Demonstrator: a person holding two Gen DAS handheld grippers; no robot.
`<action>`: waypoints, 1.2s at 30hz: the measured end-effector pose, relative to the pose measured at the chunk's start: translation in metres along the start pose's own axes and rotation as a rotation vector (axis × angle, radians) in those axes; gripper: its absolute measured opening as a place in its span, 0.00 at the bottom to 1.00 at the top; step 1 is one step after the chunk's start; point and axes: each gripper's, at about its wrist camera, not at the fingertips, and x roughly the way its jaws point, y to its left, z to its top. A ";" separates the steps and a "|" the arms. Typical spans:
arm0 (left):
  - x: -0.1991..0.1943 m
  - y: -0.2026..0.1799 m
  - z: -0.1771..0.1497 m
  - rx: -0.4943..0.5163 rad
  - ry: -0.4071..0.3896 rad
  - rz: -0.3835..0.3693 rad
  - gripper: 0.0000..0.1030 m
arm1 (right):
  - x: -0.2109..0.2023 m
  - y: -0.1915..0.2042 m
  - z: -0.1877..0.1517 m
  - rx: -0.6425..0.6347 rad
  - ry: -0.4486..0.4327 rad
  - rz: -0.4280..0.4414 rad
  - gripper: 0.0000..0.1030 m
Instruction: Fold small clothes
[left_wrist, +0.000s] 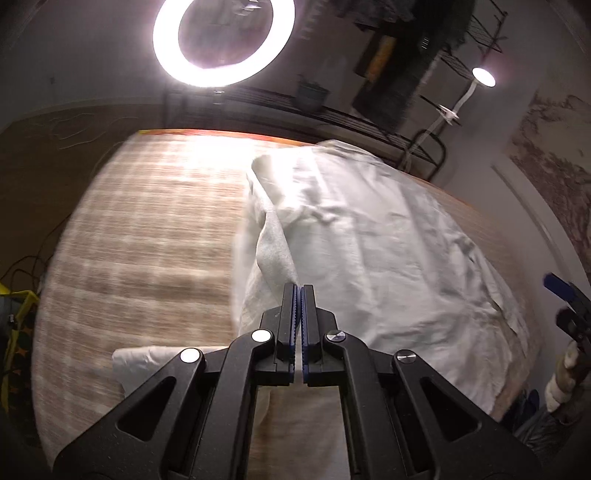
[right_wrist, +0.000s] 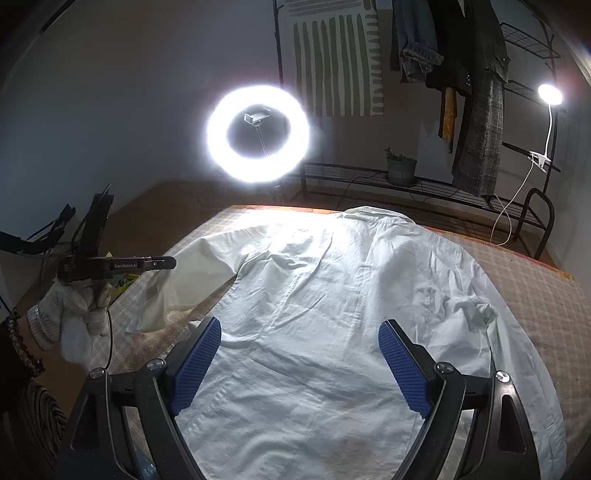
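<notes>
A white long-sleeved shirt (right_wrist: 332, 295) lies spread on the checked tablecloth (right_wrist: 546, 295), collar at the far edge. My left gripper (left_wrist: 299, 286) is shut on the shirt's left sleeve (left_wrist: 275, 243) and holds it lifted above the table. In the right wrist view the left gripper (right_wrist: 171, 263) is at the left, with the sleeve (right_wrist: 177, 284) hanging from it. My right gripper (right_wrist: 299, 332) is open and empty, hovering over the shirt's lower body. The shirt's right sleeve (right_wrist: 476, 314) lies bunched on the shirt at the right.
A bright ring light (right_wrist: 258, 133) stands behind the table's far edge. A black metal rack (right_wrist: 424, 184) with hanging clothes and a plant pot (right_wrist: 402, 168) is behind. A clip lamp (right_wrist: 549, 94) shines at the right. The table (left_wrist: 140, 229) extends left of the shirt.
</notes>
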 end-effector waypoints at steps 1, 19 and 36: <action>0.002 -0.014 -0.005 0.012 0.012 -0.019 0.00 | -0.001 -0.001 0.000 0.003 0.000 0.000 0.86; 0.013 -0.085 -0.028 0.110 0.089 -0.003 0.39 | 0.000 -0.024 -0.008 0.013 0.021 -0.035 0.86; 0.003 0.079 -0.065 -0.348 0.091 0.159 0.65 | -0.021 -0.016 -0.019 -0.030 -0.007 -0.018 0.86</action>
